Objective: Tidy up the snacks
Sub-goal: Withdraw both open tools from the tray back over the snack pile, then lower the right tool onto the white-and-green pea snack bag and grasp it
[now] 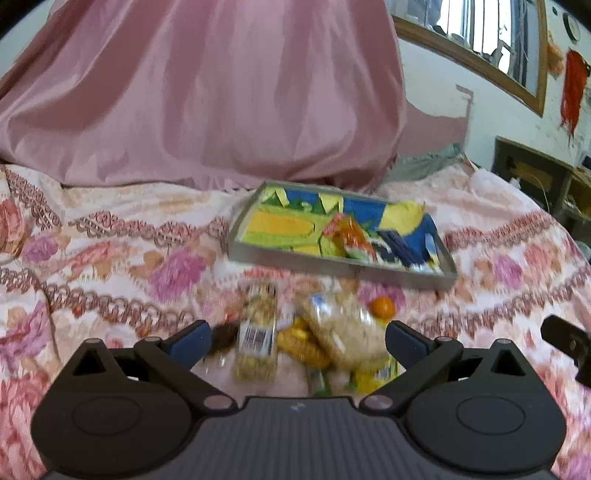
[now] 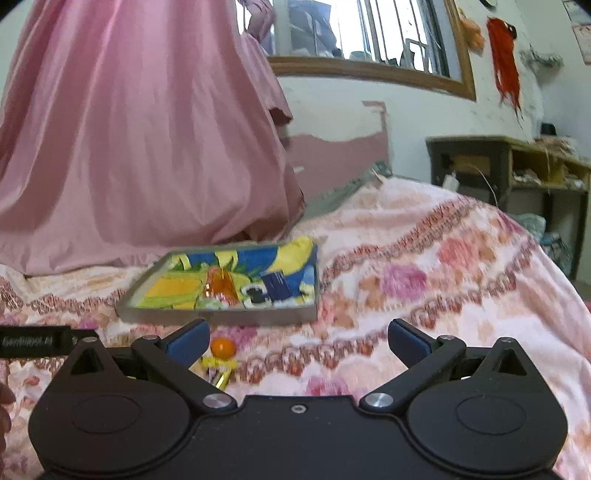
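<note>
A grey tray (image 1: 332,264) lined with a yellow, blue and green cloth lies on the flowered bedspread. An orange snack packet (image 1: 349,230) lies in it. In front of it is a pile of snacks: a clear pack of nuts (image 1: 257,336), a clear bag of puffed snacks (image 1: 341,330), yellow wrapped pieces (image 1: 301,341) and a small orange ball (image 1: 382,307). My left gripper (image 1: 297,341) is open just above the pile, empty. My right gripper (image 2: 297,341) is open and empty over the bedspread. The tray (image 2: 221,314), packet (image 2: 219,284) and orange ball (image 2: 222,347) show there too.
A pink curtain (image 1: 207,88) hangs behind the bed. A dark wooden shelf unit (image 2: 517,166) stands at the right past the bed's edge. A window (image 2: 369,33) is above. The right gripper's edge (image 1: 569,343) shows at the right of the left wrist view.
</note>
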The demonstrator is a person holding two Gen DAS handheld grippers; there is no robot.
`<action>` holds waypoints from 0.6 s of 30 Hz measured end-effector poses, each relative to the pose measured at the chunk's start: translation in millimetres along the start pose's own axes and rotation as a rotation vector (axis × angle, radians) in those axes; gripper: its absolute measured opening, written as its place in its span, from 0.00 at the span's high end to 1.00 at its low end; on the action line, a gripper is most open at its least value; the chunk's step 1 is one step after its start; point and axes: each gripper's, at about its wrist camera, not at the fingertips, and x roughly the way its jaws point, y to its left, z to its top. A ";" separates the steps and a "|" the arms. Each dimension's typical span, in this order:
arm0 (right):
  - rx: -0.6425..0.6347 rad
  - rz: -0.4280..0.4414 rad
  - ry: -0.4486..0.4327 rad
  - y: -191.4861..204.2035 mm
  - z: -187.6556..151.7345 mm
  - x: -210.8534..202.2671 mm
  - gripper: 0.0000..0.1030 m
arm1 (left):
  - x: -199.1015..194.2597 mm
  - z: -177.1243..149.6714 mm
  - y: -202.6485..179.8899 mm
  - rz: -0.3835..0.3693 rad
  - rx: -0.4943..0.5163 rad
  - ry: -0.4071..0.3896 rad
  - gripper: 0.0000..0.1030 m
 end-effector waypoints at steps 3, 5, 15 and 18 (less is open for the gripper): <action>0.023 -0.004 0.032 1.6 -8.2 -9.2 0.01 | -7.4 -15.4 5.9 -0.014 0.001 0.028 0.01; 0.048 0.005 0.060 1.9 -13.6 -14.7 0.01 | -11.2 -24.6 8.4 -0.019 0.009 0.041 0.01; 0.096 0.053 0.250 9.3 -36.2 -11.3 0.01 | -15.7 -58.7 10.7 -0.009 0.080 0.104 0.01; 0.091 0.055 0.337 11.5 -42.9 5.0 0.01 | -10.1 -64.2 12.7 0.012 0.086 0.141 0.01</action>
